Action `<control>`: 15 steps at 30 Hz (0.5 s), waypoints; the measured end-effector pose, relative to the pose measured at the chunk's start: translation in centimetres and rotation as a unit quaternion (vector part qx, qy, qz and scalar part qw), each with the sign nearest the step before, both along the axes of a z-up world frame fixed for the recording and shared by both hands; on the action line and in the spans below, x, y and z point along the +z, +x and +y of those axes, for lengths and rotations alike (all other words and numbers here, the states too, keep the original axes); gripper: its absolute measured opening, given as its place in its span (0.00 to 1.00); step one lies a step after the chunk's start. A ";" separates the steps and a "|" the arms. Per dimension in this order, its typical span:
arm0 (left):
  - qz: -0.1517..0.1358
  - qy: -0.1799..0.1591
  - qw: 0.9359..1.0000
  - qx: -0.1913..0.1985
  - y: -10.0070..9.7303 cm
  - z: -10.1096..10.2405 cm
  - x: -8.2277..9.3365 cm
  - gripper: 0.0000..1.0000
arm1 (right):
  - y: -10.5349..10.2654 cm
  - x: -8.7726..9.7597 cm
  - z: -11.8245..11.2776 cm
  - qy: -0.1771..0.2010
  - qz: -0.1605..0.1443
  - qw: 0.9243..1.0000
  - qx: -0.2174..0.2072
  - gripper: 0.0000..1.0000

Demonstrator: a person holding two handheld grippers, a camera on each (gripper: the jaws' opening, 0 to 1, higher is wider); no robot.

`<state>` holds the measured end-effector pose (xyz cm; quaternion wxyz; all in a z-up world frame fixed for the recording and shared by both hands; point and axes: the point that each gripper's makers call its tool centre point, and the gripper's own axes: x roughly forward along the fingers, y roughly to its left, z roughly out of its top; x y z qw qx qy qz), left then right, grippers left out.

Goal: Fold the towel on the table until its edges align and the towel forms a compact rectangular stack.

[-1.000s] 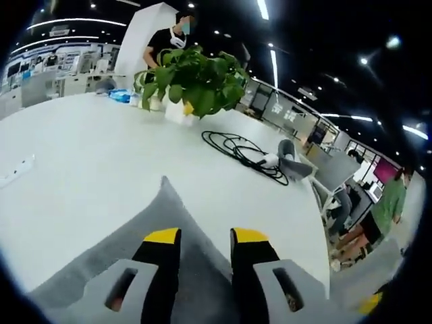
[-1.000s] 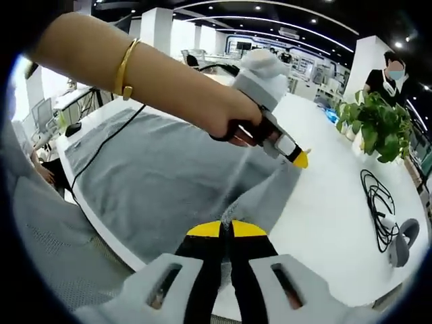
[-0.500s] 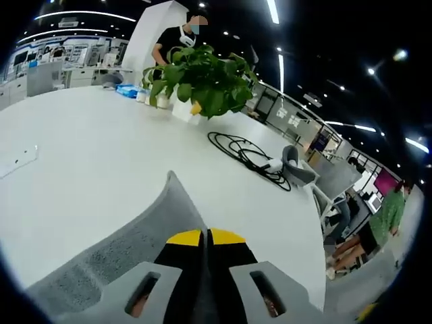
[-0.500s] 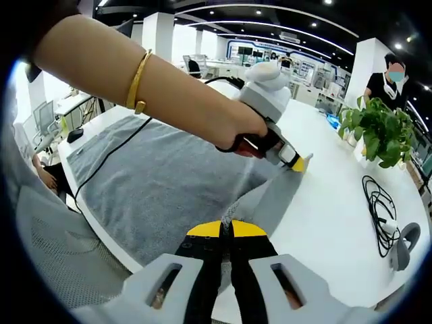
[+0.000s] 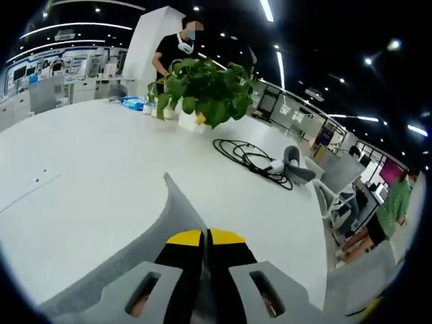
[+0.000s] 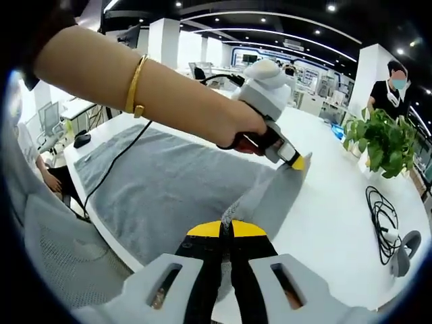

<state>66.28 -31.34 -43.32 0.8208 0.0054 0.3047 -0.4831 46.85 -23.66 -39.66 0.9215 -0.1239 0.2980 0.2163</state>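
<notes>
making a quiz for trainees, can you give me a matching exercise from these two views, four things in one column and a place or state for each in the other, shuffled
Things:
1. towel
2. potted plant
3. black cable
4. left gripper

Places or states:
A. coiled loosely on the white table
B. shut on a raised towel corner
C. grey, spread over the table with one edge lifted
D. upright on the table's far side, a person standing behind it

Pairs: 1-C, 2-D, 3-A, 4-B
</notes>
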 end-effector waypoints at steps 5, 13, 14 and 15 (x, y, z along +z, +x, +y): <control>-0.006 0.000 1.000 0.022 -0.1 3.4 1.3 0.01 | -0.1 0.7 2.1 0.004 -0.010 1.000 0.023 0.00; -0.012 0.001 0.998 0.060 -0.3 8.6 1.2 0.01 | -1.0 1.6 5.8 0.007 -0.020 0.998 0.059 0.00; -0.012 0.000 0.998 0.065 -0.3 9.0 1.2 0.01 | -1.1 1.6 6.3 0.008 -0.019 0.998 0.065 0.00; -0.012 0.002 0.997 0.070 -0.4 9.7 1.2 0.01 | -1.2 1.5 6.7 0.009 -0.018 0.997 0.069 0.00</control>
